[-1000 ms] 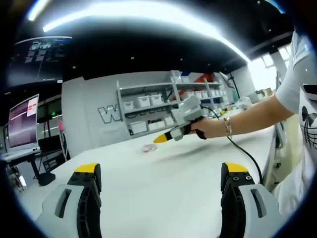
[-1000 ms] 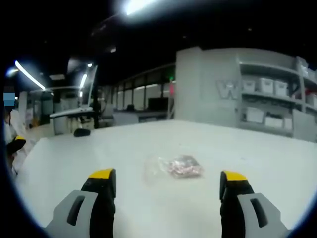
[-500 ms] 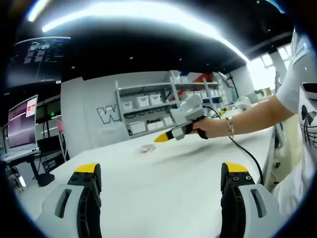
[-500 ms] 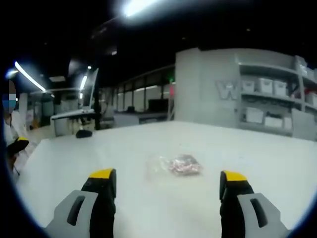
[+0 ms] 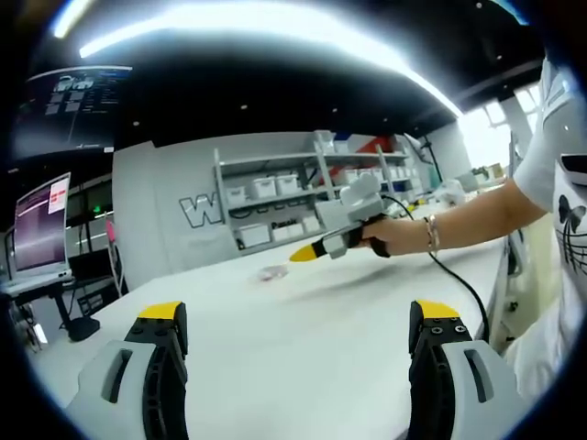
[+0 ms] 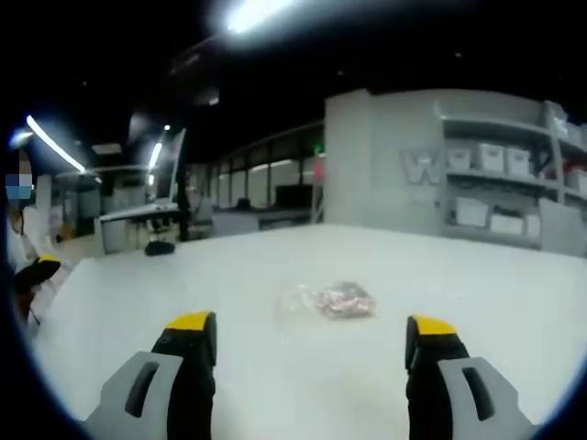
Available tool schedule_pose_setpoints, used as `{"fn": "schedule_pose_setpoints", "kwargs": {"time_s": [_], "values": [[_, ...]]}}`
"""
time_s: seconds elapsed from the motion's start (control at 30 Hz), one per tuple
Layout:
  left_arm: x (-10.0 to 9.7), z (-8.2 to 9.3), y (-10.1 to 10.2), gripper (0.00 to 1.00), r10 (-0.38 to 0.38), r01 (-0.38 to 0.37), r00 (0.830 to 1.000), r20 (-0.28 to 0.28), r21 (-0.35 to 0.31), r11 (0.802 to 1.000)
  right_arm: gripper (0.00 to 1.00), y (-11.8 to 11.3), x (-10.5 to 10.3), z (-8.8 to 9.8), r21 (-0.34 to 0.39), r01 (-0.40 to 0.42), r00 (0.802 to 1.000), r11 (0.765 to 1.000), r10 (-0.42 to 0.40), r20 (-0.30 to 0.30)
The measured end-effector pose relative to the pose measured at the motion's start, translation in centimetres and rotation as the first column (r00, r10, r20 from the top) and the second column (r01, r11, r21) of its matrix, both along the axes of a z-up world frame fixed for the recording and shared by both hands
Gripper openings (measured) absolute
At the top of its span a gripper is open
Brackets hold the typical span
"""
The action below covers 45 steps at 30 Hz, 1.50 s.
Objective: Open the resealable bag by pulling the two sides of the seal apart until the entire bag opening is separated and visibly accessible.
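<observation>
- The white table [image 6: 477, 312] runs out wide ahead of both my tools
- My right gripper [image 6: 312, 344] has its jaws spread and empty; my left gripper [image 5: 298, 335] is spread and empty too, well apart from the target
- The resealable bag [image 6: 328, 301] lies flat on the table beyond my right jaws, long axis across that view; which end carries the seal I cannot tell
- Risk, as I judge it: thin clear film may slide or crumple if I pinch only one layer
</observation>
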<state>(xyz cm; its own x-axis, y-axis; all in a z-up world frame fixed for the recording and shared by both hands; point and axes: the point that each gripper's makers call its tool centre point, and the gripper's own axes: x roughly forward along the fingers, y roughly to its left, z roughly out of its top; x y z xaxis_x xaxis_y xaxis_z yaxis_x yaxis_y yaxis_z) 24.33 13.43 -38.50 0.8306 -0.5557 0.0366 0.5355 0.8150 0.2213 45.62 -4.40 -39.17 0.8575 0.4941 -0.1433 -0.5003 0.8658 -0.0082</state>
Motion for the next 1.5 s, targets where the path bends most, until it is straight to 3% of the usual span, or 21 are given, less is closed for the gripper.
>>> {"fn": "schedule_pose_setpoints", "kwargs": {"time_s": [0.73,1.5], "values": [[0.2,-0.3,-0.2,0.99,-0.003,0.003,1.000,-0.011,-0.004,1.000,0.85,-1.2,-1.1,0.2,0.027,-0.002,1.000,1.000,0.002,-0.003],[0.0,-0.2,-0.3,0.99,-0.005,0.005,1.000,-0.008,-0.005,1.000,0.84,-0.8,-3.9,0.7,0.047,-0.033,0.999,0.998,0.033,0.003]]}}
